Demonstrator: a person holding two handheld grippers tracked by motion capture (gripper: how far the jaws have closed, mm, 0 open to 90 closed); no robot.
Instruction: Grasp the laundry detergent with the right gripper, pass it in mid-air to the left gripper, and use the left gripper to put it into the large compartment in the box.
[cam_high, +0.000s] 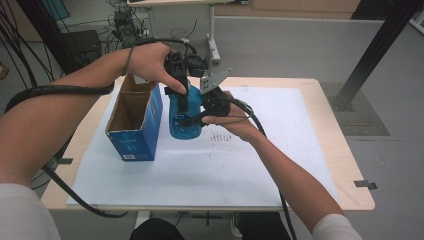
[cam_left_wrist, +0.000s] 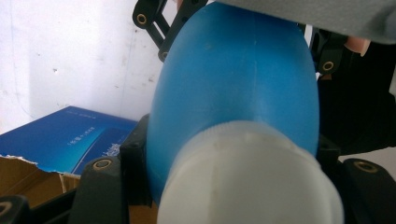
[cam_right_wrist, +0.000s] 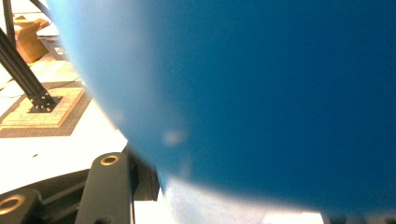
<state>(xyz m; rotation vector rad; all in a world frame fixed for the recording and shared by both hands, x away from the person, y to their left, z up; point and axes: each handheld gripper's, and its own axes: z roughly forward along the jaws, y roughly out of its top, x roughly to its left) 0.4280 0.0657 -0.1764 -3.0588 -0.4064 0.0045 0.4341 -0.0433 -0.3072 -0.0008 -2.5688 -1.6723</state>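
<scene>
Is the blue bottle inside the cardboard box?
No, the blue bottle stands on the table beside the open box, outside it.

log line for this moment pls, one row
stage: both grippers on bottle | left gripper: shut on blue bottle near white cap | right gripper: on bottle body, closure unclear | open blue box: left of bottle

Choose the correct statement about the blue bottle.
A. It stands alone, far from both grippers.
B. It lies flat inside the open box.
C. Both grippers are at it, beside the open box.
C: in the high view the left gripper and the right gripper both meet the blue bottle, which is right of the open box.
</scene>
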